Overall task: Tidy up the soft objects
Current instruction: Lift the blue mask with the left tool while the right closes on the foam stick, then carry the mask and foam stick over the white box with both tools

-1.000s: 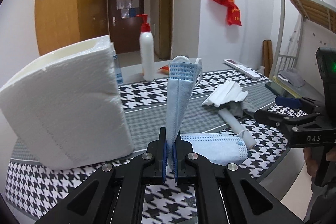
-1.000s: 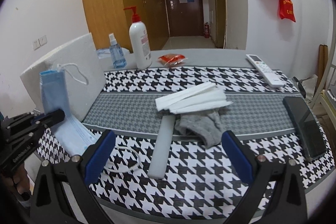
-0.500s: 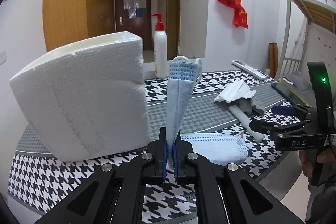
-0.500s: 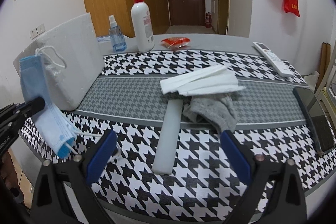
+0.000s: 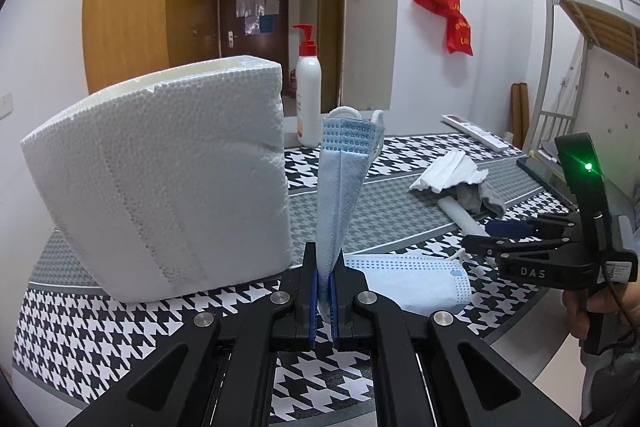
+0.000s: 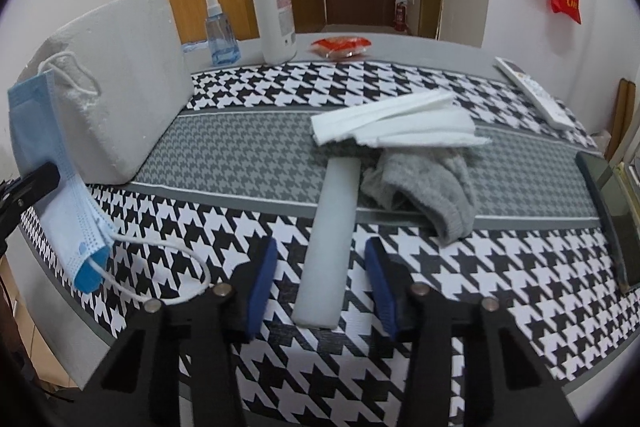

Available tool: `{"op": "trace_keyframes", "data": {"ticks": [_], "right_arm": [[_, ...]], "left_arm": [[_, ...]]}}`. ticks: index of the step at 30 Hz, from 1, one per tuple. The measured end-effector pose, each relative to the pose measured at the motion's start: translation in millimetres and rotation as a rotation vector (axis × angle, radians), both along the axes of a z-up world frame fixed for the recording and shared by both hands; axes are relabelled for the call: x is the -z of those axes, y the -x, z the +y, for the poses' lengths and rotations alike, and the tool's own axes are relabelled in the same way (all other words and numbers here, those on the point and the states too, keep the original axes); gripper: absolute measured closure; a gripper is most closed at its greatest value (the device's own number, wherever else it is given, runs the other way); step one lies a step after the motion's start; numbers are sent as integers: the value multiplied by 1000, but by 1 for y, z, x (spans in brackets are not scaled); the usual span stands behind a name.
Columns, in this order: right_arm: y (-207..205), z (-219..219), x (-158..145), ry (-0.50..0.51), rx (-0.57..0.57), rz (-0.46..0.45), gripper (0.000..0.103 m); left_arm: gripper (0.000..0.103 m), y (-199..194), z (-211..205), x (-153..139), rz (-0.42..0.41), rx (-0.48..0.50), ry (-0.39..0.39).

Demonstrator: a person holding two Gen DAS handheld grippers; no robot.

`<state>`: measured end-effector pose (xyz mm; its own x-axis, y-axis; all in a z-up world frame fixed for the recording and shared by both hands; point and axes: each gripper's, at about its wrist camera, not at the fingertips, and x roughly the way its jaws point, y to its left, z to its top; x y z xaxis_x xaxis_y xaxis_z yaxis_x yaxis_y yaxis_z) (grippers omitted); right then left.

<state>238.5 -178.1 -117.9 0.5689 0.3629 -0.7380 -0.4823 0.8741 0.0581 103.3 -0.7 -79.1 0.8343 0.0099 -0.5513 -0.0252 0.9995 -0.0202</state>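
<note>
My left gripper [image 5: 324, 267] is shut on a folded blue face mask [image 5: 340, 187] that stands upright from its jaws. A second blue mask [image 5: 412, 279] lies flat on the houndstooth table just beyond, near the front edge [image 6: 80, 227]. My right gripper [image 6: 320, 277] hangs low over the near end of a white foam bar [image 6: 332, 219]. Its jaws are closing with the bar between them, and a gap shows on each side of the bar. A grey sock [image 6: 432, 187] and folded white cloths [image 6: 400, 123] lie at the bar's far end.
A big white foam block [image 5: 160, 179] stands at the left of the table. Behind are a pump bottle [image 6: 274, 11], a spray bottle [image 6: 220, 35] and a red packet [image 6: 340, 45]. A remote [image 6: 536, 95] and a phone [image 6: 612, 211] lie at the right.
My right gripper has dropped toward the white bar and its jaws have narrowed from wide apart to either side of the bar's end. The left gripper still holds the mask.
</note>
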Motion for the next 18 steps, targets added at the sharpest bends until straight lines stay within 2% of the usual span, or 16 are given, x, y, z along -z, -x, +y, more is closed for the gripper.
{"op": "trace_keyframes", "data": {"ticks": [5, 8, 11, 18], "right_arm": [[1, 4, -1, 44, 11, -9, 79], [3, 8, 0, 69, 7, -26, 81], [4, 2, -5, 39, -8, -35, 84], [16, -4, -27, -9, -25, -80, 84]], "left_arm": [[98, 1, 1, 0, 0, -3, 2], [98, 3, 1, -1, -1, -3, 2], [98, 6, 0, -4, -9, 0, -3], [98, 11, -2, -13, -32, -6, -9]]}}
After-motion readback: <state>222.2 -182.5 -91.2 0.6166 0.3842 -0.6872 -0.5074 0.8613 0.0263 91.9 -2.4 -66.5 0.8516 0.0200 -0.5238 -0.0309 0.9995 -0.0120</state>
